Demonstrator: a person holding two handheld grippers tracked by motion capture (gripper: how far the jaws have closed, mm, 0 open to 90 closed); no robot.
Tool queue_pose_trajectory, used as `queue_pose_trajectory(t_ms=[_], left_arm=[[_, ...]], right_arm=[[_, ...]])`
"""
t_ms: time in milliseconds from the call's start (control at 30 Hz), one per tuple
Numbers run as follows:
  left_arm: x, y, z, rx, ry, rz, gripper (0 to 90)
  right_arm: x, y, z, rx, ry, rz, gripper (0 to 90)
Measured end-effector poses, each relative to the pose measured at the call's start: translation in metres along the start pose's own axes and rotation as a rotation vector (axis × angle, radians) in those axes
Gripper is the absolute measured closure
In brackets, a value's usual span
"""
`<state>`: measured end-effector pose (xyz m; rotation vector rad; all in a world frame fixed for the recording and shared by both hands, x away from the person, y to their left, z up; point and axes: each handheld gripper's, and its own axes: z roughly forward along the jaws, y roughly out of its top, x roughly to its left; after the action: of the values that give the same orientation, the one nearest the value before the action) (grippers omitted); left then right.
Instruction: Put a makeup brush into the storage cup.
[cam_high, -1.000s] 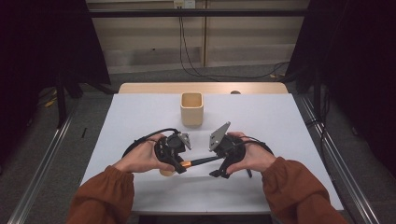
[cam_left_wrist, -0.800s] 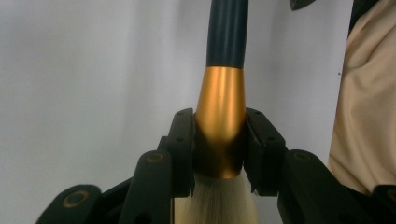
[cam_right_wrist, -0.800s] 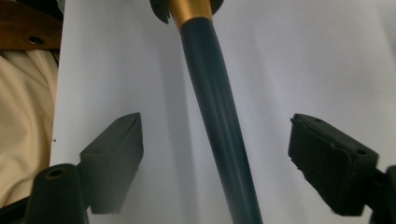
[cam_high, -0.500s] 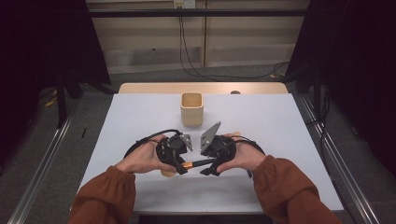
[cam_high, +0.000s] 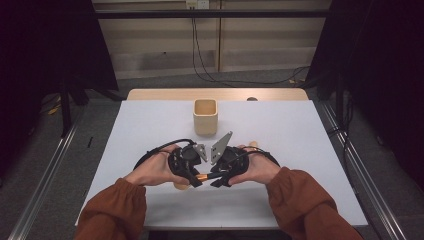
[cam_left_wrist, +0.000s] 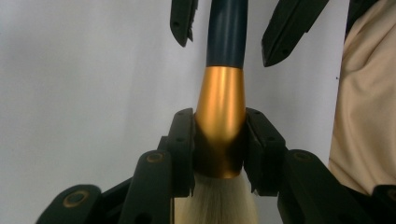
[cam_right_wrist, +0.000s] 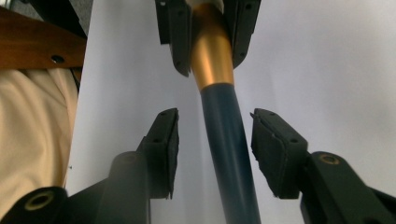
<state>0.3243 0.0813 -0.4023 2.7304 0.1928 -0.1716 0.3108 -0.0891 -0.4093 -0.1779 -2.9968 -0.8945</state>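
Left jaws: the left gripper (cam_left_wrist: 219, 144) is clamped on the gold metal ferrule of a brush with a dark blue handle and pale bristles (cam_left_wrist: 223, 93); the black ribbed jaws press the ferrule from both sides.
Right jaws: the right gripper (cam_right_wrist: 219, 149) stands spread, one jaw on each side of the blue handle, not touching it.
Brush: smooth round handle, tapering glossy ferrule, soft cream bristles at the left gripper's base; in the high view it lies level between the two grippers, just above the near part of the table.
Hands: both hands with rust-coloured sleeves meet near the table's front edge.
Change: the right gripper has moved in toward the left one, and its grey three-cornered plate (cam_high: 220, 146) now sits close beside the left gripper; the left hand has stayed put.
Cup: a square pale wooden cup (cam_high: 205, 116) stands upright farther back, well apart from the grippers.
Table: matt white table (cam_high: 300, 135) with a wooden strip at its far edge.
Room: grey floor, cables hanging down the pale back wall, dark curtains at both sides.
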Motion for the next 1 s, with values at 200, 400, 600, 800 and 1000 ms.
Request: queue_pose_trajectory(t_ms=[200, 400, 600, 800, 1000], left_arm=[[-0.0006, -0.0002, 0.0008, -0.009, -0.003, 0.003, 66.6], [-0.001, -0.0006, -0.0014, -0.009, -0.016, 0.008, 66.6], [-0.0012, -0.0006, 0.0008, 0.003, -0.036, 0.019, 66.6], [-0.0012, -0.0009, 0.0028, -0.011, -0.022, 0.021, 66.5], [-0.0002, -0.0019, 0.0014, -0.02, -0.024, 0.019, 65.5]], right_arm=[[0.0001, 0.0003, 0.0016, -0.011, 0.011, 0.017, 58.8], [-0.0011, -0.0022, 0.0014, -0.03, 0.021, 0.011, 60.5], [-0.0009, -0.0021, 0.0051, -0.042, 0.045, 0.02, 64.9], [-0.0054, -0.0029, 0.0083, -0.059, 0.047, 0.0, 73.0], [-0.0029, -0.0033, 0.0061, -0.039, 0.053, 0.02, 74.7]])
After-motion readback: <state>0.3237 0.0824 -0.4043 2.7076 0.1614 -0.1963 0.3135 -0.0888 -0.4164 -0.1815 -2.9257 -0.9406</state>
